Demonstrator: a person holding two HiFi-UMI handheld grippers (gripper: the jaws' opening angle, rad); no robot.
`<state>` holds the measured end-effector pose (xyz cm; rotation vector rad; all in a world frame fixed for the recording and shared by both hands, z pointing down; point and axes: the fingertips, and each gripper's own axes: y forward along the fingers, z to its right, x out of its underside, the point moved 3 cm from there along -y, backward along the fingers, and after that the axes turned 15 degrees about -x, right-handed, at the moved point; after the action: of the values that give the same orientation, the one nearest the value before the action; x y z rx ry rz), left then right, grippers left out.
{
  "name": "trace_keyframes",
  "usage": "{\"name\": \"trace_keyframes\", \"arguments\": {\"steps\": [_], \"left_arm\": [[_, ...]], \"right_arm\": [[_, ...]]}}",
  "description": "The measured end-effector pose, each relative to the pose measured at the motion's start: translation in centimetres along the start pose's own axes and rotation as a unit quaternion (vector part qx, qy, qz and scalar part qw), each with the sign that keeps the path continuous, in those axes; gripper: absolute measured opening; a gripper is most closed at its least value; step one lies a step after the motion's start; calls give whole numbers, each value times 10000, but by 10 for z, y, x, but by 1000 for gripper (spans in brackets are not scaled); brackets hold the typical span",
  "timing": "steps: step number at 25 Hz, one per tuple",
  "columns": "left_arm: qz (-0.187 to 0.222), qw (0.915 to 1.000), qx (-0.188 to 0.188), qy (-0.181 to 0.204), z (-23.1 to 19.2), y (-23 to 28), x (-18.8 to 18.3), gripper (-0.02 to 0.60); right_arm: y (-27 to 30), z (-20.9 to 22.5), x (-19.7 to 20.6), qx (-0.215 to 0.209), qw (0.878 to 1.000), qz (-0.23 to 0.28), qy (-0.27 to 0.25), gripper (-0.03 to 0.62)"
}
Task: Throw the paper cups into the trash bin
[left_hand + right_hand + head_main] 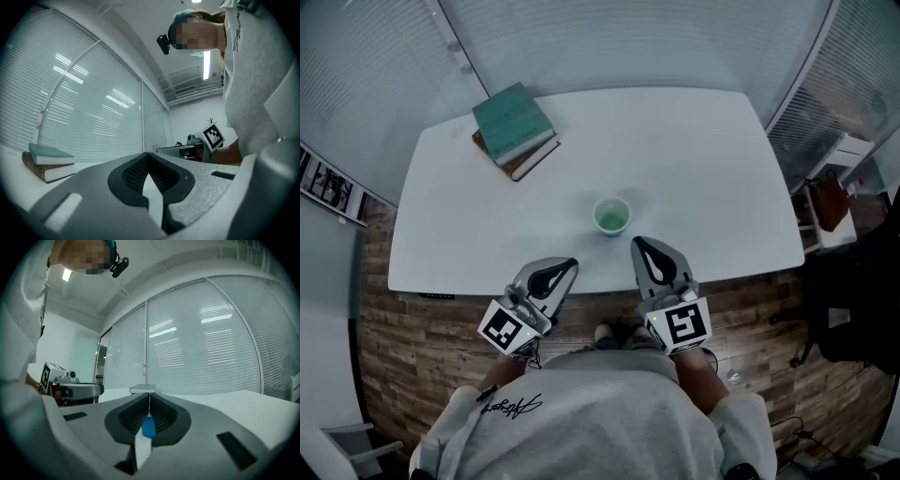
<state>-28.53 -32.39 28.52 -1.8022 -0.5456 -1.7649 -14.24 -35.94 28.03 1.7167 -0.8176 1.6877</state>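
Currently left claw [565, 267], right claw [639, 246] both closed, pointing level at table [694, 159] edge near paper cup [611, 216].

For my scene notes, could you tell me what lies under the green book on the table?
A brown book lies beneath the green book; anything under that is hidden.

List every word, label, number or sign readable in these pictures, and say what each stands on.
Nothing here can be read outright.
Sweatshirt: black handwriting-style script, not legible.
Teal book: faint print on the cover, too small to read.
Left gripper and right gripper: the cubes carry black-and-white square markers, patterns without letters.
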Motion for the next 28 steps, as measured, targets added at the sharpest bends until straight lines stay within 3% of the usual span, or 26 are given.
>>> {"name": "trace_keyframes", "arguments": {"steps": [9, 20, 28], "left_arm": [[-16, 9984, -568, 12, 13, 10, -5, 3], [-59, 9946, -1035, 71, 21, 3, -4, 3], [-59, 9931, -1175, 13, 20, -1, -3, 3]], "right_arm": [[-8, 19, -5, -684, 9977, -9, 36, 11], [-1, 18, 18, -1514, 9873, -408, 245, 16], [9, 17, 31, -1755, 9811, -751, 330, 141]]}}
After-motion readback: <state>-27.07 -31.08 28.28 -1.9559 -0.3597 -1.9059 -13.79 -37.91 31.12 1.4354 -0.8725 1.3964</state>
